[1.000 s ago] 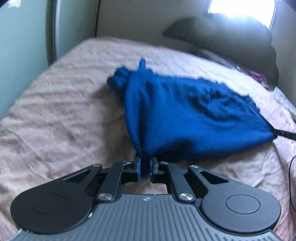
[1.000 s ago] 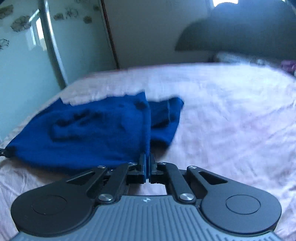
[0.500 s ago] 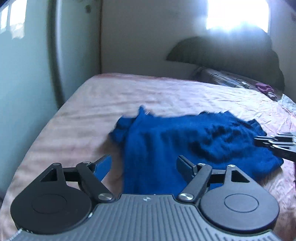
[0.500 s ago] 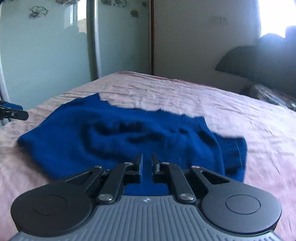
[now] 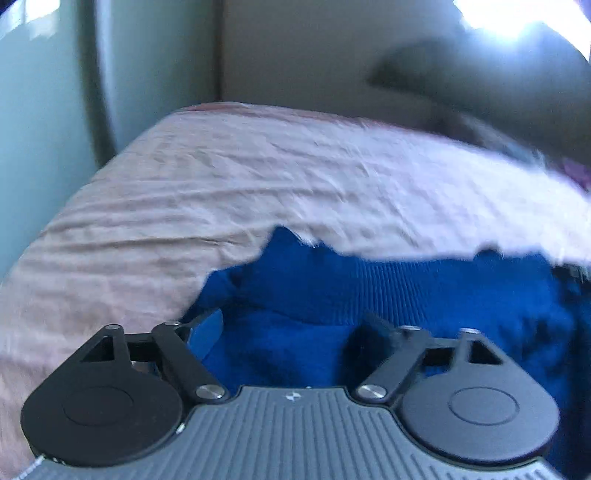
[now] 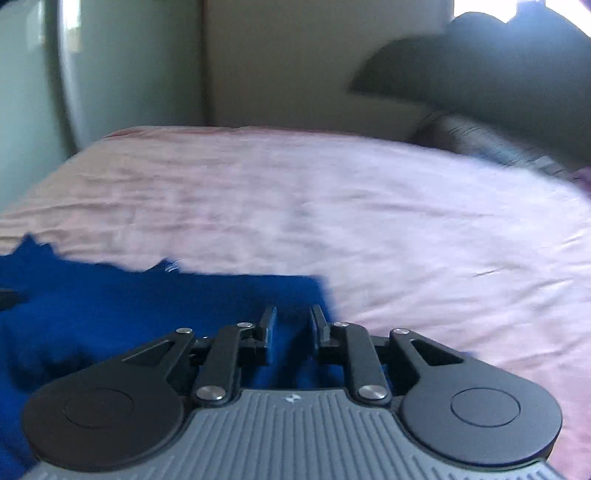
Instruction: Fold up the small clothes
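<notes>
Left gripper (image 5: 291, 325) spread wide over blue knit garment (image 5: 406, 295), right gripper (image 6: 291, 325) parted, gripping nothing, garment flat on pink bedsheet (image 6: 369, 206), frames blurred

Blue knitted sweater (image 5: 369, 291) lies on the pink wrinkled bedsheet (image 5: 229, 177), near its front edge. Dark rounded headboard (image 6: 491, 59) stands behind the bed, right; pale glass wardrobe door (image 6: 26, 92) left.

Blown-out window (image 5: 517, 14) glare top right (motion blur throughout)
</notes>
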Action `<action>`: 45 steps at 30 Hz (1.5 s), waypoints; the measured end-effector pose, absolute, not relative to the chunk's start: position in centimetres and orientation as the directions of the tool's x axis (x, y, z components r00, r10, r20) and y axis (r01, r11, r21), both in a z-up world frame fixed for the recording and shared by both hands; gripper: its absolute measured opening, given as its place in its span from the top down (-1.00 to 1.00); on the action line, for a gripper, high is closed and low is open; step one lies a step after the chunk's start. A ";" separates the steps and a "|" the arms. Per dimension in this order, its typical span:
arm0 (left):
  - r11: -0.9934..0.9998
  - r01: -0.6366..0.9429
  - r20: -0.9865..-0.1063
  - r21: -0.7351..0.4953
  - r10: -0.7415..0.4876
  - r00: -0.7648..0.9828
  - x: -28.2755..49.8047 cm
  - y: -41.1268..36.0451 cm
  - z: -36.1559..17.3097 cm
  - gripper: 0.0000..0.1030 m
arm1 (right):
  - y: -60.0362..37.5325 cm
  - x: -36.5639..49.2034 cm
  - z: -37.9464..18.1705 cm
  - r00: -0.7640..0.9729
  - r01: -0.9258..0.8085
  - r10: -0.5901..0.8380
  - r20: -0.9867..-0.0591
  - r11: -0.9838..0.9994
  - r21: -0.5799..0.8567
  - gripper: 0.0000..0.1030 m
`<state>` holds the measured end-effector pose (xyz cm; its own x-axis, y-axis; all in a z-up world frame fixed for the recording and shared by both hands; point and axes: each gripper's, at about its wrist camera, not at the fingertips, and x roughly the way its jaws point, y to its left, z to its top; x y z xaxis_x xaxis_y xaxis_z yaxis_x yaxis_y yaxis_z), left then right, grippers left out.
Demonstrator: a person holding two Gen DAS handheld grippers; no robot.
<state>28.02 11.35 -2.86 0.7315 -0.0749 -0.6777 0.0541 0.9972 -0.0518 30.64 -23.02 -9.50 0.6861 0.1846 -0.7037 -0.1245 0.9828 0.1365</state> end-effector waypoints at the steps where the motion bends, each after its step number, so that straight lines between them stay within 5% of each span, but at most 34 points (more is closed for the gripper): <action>1: 0.997 0.043 -0.664 -0.061 -0.073 0.745 27.5 11.7 -2.4 -0.56 | -22.9 29.4 -8.8 0.714 -0.154 0.198 -0.672 0.980 0.125 0.61; 3: 0.997 0.042 -0.651 -0.059 -0.070 0.756 26.5 11.9 -1.9 -0.57 | -22.3 27.5 -8.2 0.709 -0.268 0.293 -0.642 0.953 0.139 0.39; 5: 0.999 0.019 -0.657 -0.031 -0.035 0.753 25.8 11.6 -1.6 -0.60 | -21.1 26.2 -8.6 0.678 -0.340 0.322 -0.661 0.934 0.107 -0.32; 6: 1.000 0.007 -0.660 -0.019 -0.018 0.751 25.5 11.4 -1.4 -0.62 | -20.5 25.9 -9.2 0.668 -0.353 0.302 -0.680 0.933 0.067 -0.41; 9: 1.000 -0.021 -0.665 -0.005 0.012 0.747 24.3 11.0 -1.1 -0.75 | -20.3 25.3 -9.6 0.693 -0.295 0.233 -0.682 0.955 0.026 -0.42; 13: 1.000 -0.028 -0.675 0.007 0.025 0.738 23.0 10.7 -1.1 -0.79 | -21.1 22.6 -7.1 0.719 -0.282 0.303 -0.626 0.950 0.135 -0.44; 18: 0.999 -0.032 -0.686 0.013 0.032 0.727 21.6 10.3 -1.1 -0.80 | -19.0 19.0 -5.0 0.746 -0.344 0.325 -0.581 0.936 0.082 -0.65; 30: 0.999 0.002 -0.691 0.052 0.034 0.722 18.4 8.6 -0.9 -0.88 | -18.4 15.1 -4.0 0.730 -0.345 0.382 -0.568 0.922 0.176 -0.73; 45: 0.999 0.031 -0.699 0.045 0.010 0.715 16.0 11.1 -0.2 -0.89 | -14.5 9.5 -1.5 0.784 -0.442 0.373 -0.495 0.897 -0.023 -0.73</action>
